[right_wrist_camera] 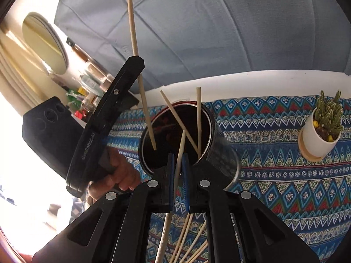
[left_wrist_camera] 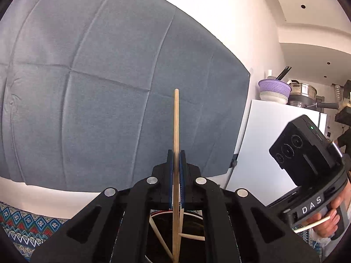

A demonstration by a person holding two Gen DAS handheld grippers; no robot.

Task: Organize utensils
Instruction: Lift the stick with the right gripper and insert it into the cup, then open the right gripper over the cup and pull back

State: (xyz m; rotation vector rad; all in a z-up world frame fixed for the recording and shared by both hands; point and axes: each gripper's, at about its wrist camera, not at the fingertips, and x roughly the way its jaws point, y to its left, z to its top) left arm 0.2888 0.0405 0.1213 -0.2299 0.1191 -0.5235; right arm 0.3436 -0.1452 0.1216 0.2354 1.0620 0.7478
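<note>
Each tool is clamped on one chopstick over the dark cup (right_wrist_camera: 175,135). The left tool (left_wrist_camera: 176,175) holds a chopstick (left_wrist_camera: 176,120) upright, tip inside the rim; the right tool (right_wrist_camera: 178,171) angles another chopstick (right_wrist_camera: 181,146) in. Release only once tips sit deep, clear of sticks already leaning there.

A table under a patterned cloth, carrying a cup, a plant and loose chopsticks

The table is covered by a cloth (right_wrist_camera: 285,175) woven in blue, red and white geometric bands, with a plain white strip showing along its far edge. A dark cylindrical cup (right_wrist_camera: 221,153) with a pale rim stands on the cloth near the middle, several wooden chopsticks leaning inside it. Well apart to the right, a small cactus in a white pot (right_wrist_camera: 319,140) sits on a round wooden coaster. At the near edge, a loose bundle of chopsticks (right_wrist_camera: 193,247) lies fanned out on the cloth.
</note>
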